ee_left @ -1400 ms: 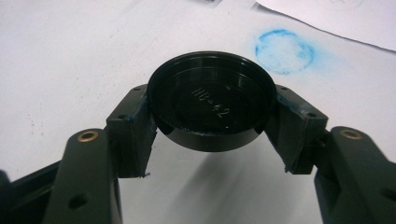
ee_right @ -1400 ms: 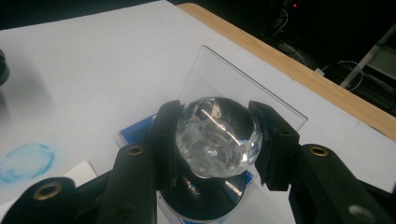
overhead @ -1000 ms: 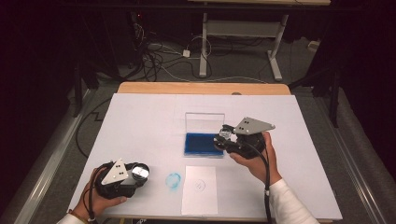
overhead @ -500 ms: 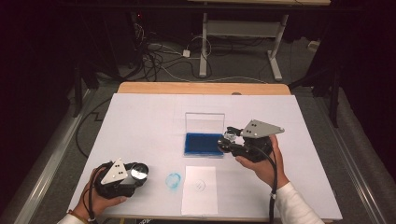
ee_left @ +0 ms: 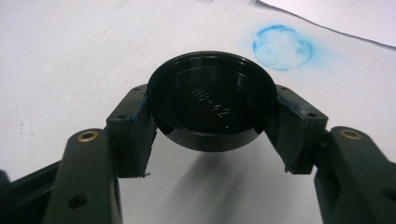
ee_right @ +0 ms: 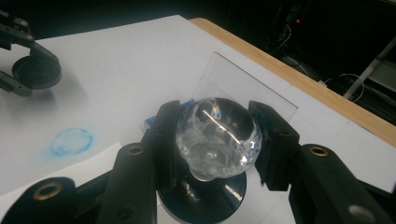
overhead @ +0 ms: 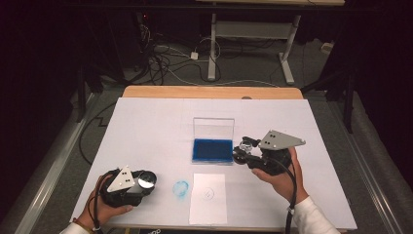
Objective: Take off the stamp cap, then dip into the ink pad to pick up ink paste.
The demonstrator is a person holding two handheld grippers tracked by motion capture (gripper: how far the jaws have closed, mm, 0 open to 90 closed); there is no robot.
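My left gripper (overhead: 141, 181) rests low near the table's front left, shut on a round black cap (overhead: 146, 179). In the left gripper view the cap (ee_left: 211, 106) is pinched by its rim between both pads and carries faint raised lettering. My right gripper (overhead: 242, 152) hovers just right of the blue ink pad (overhead: 212, 150) and is shut on a stamp with a clear glass knob (ee_right: 217, 137) and a black round base (ee_right: 205, 191). The pads press on the knob's sides. The ink pad's clear lid (overhead: 213, 127) stands upright behind it.
A white sheet of paper (overhead: 208, 204) lies at the front centre with a faint round mark (overhead: 208, 194). A blue ring smear (overhead: 180, 188) stains the white table cover left of it. The wooden table edge (overhead: 209, 91) runs along the back; cables lie on the floor beyond.
My right gripper has drifted to the right with the stamp, from over the ink pad's right end to beside it. The left gripper and cap have stayed in place.
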